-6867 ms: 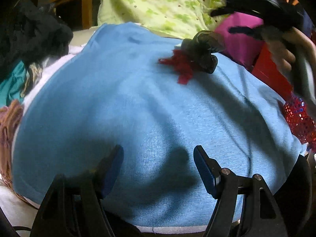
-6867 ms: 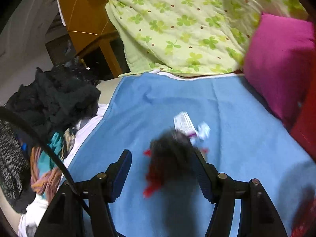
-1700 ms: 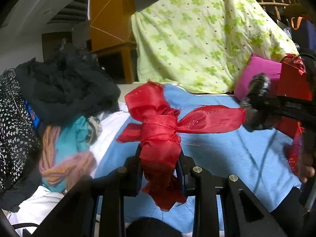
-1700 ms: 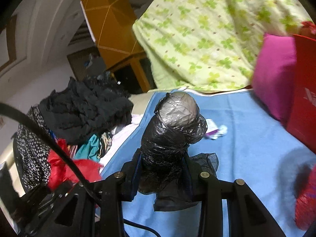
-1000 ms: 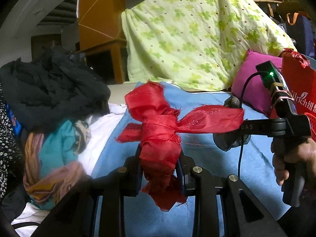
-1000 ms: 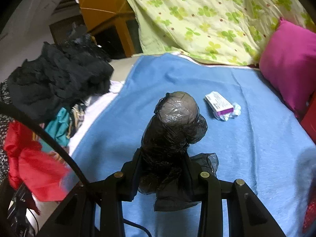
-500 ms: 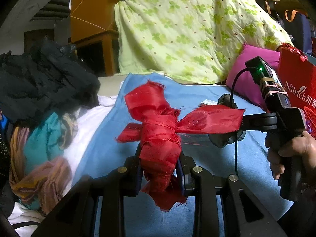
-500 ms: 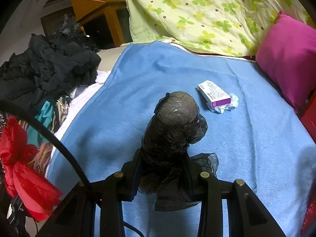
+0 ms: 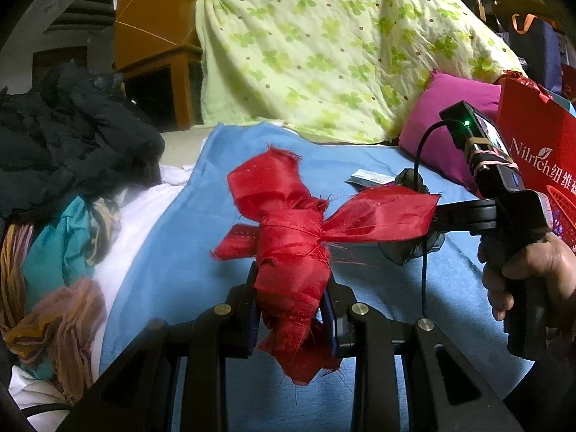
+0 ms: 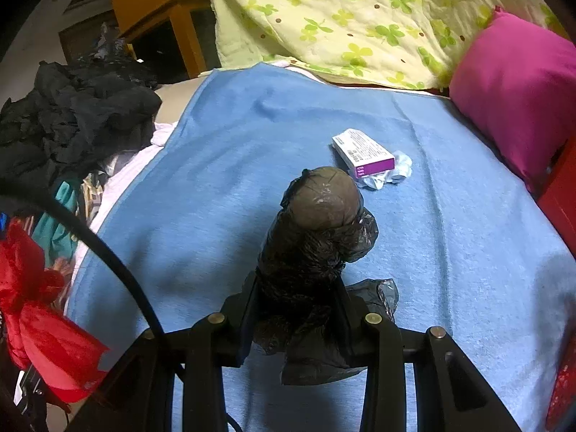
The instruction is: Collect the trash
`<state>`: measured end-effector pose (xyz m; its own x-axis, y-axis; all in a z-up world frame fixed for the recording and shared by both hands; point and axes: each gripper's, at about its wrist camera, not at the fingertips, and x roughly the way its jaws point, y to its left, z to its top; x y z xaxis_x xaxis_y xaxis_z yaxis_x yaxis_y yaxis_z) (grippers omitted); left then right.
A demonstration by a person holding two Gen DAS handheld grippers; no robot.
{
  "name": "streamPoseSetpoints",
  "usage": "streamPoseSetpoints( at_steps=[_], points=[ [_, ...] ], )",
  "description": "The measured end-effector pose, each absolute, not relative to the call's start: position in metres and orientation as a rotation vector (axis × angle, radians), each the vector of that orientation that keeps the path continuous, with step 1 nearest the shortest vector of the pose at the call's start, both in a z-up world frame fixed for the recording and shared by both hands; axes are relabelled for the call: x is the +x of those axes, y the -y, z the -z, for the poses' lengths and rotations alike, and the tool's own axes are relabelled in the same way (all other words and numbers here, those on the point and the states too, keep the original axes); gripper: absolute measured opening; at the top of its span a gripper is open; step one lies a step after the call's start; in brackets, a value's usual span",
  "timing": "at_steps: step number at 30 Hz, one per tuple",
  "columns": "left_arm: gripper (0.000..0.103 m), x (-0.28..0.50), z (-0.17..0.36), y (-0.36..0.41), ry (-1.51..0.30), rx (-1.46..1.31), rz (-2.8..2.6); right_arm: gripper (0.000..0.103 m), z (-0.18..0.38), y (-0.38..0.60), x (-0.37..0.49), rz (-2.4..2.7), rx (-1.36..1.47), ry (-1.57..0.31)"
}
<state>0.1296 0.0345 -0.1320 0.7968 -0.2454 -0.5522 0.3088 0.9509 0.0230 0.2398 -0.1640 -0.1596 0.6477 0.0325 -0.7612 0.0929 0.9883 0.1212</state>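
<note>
Trash in both grippers: left gripper (image 9: pixel 291 318) clamps the red ribbon (image 9: pixel 295 237), right gripper (image 10: pixel 297 318) pinches the black plastic bundle (image 10: pixel 316 237), small box (image 10: pixel 363 153) lying at one o'clock.

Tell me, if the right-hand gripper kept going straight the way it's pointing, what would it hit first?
Probably the blue blanket, since the right gripper, clamped on a black plastic bag, tilts downward. The small white-and-purple box lies a little further on, rightward; depth is uncertain.
</note>
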Motion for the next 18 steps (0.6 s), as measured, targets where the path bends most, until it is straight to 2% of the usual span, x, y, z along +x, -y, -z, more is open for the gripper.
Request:
streamPoseSetpoints(
  at_steps=[18],
  points=[
    [0.031,0.121,0.127,-0.021,-0.559,0.15,0.333,0.039,0.155,0.18,0.23,0.046,0.183,-0.852]
  ],
)
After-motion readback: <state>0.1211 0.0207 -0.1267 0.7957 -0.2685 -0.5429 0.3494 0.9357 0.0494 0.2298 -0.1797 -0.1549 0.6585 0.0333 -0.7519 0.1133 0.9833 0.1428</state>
